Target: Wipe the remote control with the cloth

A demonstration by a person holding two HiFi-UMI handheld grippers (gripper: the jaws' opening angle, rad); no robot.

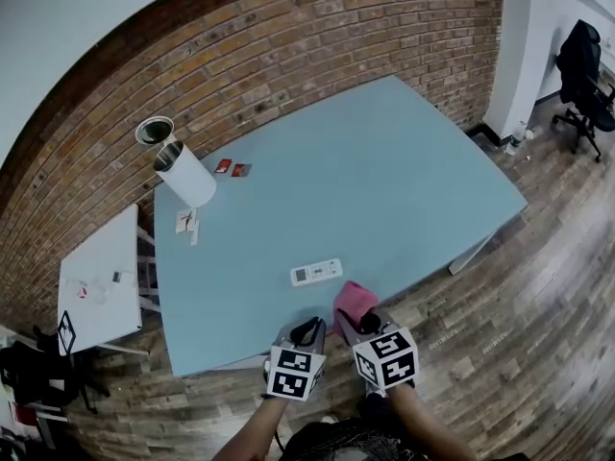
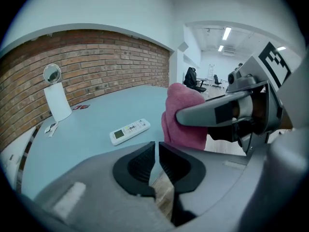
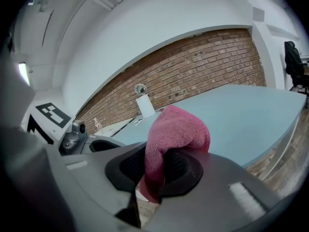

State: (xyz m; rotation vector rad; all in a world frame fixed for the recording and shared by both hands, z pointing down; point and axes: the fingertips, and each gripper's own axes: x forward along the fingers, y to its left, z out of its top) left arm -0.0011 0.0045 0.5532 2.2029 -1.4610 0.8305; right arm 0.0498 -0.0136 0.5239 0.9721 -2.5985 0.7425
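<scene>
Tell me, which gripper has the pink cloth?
The right gripper: its jaws pinch the pink cloth. The left gripper has shut jaws with nothing between them.

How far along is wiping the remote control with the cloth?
Done: right hand-held gripper grips the pink cloth. In hand: cloth held near the table edge, not touching the remote control. Left: all the wiping; left hand-held gripper is shut, empty.

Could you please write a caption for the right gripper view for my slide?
Right claw shut on a pink terry cloth, light blue table ahead.
</scene>
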